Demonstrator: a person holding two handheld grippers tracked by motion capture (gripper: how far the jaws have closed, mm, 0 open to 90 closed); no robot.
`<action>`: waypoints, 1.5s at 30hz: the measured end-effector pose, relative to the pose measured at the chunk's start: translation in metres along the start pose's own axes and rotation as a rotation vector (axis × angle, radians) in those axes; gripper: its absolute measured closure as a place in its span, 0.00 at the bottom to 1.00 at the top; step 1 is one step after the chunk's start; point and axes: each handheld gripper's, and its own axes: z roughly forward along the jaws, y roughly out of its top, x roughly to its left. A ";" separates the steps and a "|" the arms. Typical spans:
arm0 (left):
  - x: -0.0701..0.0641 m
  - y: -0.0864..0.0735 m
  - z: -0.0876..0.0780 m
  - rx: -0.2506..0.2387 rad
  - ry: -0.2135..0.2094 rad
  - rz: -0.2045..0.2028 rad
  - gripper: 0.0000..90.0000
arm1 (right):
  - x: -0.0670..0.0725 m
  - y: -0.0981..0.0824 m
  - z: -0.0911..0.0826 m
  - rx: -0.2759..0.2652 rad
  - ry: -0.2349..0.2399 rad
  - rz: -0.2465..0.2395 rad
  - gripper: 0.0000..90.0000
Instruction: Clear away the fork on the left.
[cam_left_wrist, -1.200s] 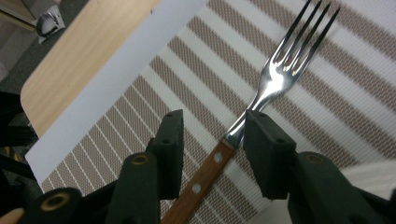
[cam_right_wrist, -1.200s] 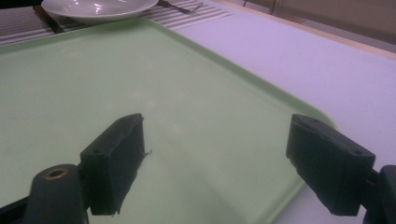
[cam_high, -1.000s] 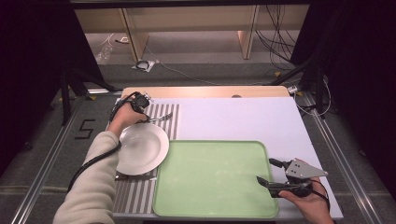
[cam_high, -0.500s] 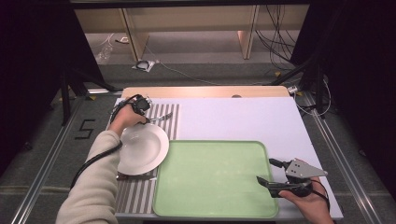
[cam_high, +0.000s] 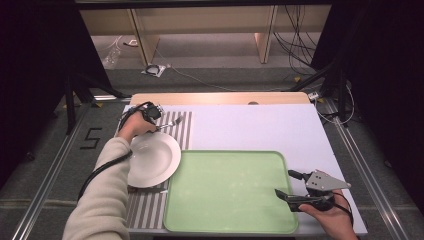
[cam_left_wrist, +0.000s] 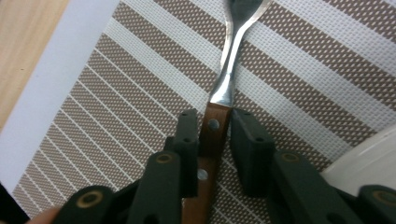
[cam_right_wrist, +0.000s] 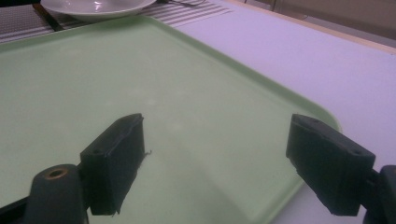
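Observation:
A fork (cam_high: 171, 121) with a wooden handle lies on the striped placemat (cam_high: 182, 131), just beyond a white plate (cam_high: 150, 160). My left gripper (cam_high: 159, 125) reaches it from the left. In the left gripper view the jaws have just been closing, and the pads of my left gripper (cam_left_wrist: 215, 135) sit against both sides of the handle of the fork (cam_left_wrist: 226, 79), which still rests on the mat. My right gripper (cam_high: 283, 183) hovers open over the near right corner of the green tray (cam_high: 230, 192), with nothing between the jaws of the right gripper (cam_right_wrist: 215, 122).
The plate's rim (cam_left_wrist: 369, 158) is close to the right of the left jaws. A dark handle (cam_high: 150, 189) pokes out at the plate's near edge. The white tabletop (cam_high: 260, 125) stretches beyond the tray (cam_right_wrist: 163, 70). The table edge runs along the far side.
The left hand has shifted slightly at the fork's handle end. The right hand and its gripper have stayed where they were.

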 end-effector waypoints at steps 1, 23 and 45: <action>0.000 0.000 0.000 0.002 -0.001 0.004 0.83 | 0.000 0.000 0.000 -0.007 0.004 0.000 0.23; -0.002 -0.003 -0.001 -0.024 0.025 -0.018 0.86 | 0.001 0.001 0.000 -0.001 -0.002 -0.006 0.23; 0.003 -0.006 -0.016 -0.100 0.103 -0.058 0.86 | 0.001 0.001 0.000 0.000 -0.002 -0.006 0.23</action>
